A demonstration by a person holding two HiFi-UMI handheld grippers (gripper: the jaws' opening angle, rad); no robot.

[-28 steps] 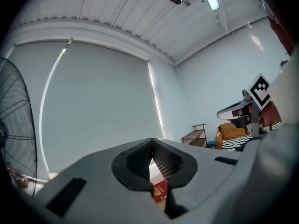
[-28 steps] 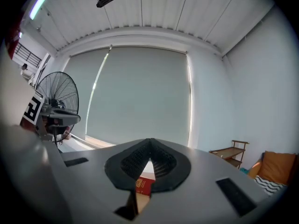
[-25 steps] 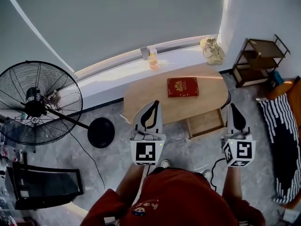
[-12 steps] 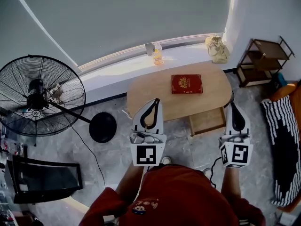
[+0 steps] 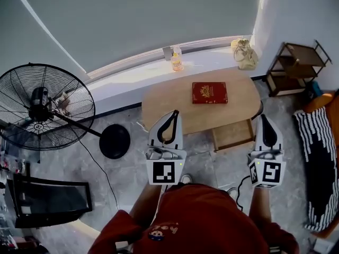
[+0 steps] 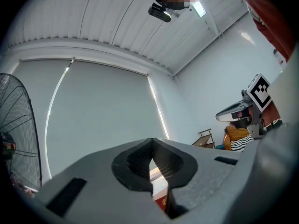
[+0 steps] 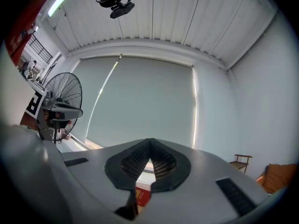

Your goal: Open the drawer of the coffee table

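The oval wooden coffee table (image 5: 175,107) stands before the window, with a red book (image 5: 210,92) lying on it. Its drawer (image 5: 233,135) sticks out from under the table's near right edge, and its wooden inside shows. My left gripper (image 5: 171,114) is held in the air over the table's near edge, jaws together with nothing in them. My right gripper (image 5: 263,118) hovers just right of the drawer, also shut and empty. In the left gripper view the jaws (image 6: 152,141) meet at their tip. The right gripper view shows the same of its jaws (image 7: 150,141), with the book (image 7: 142,196) seen below them.
A large standing fan (image 5: 45,107) with a round black base (image 5: 115,141) is at the left. A bottle (image 5: 176,60) and a bag (image 5: 244,54) sit on the window sill. A small brown shelf (image 5: 291,67) and a striped cloth (image 5: 318,157) are at the right.
The head view has shifted a little, so the table and fan sit slightly further right. Both grippers have stayed shut and almost still.
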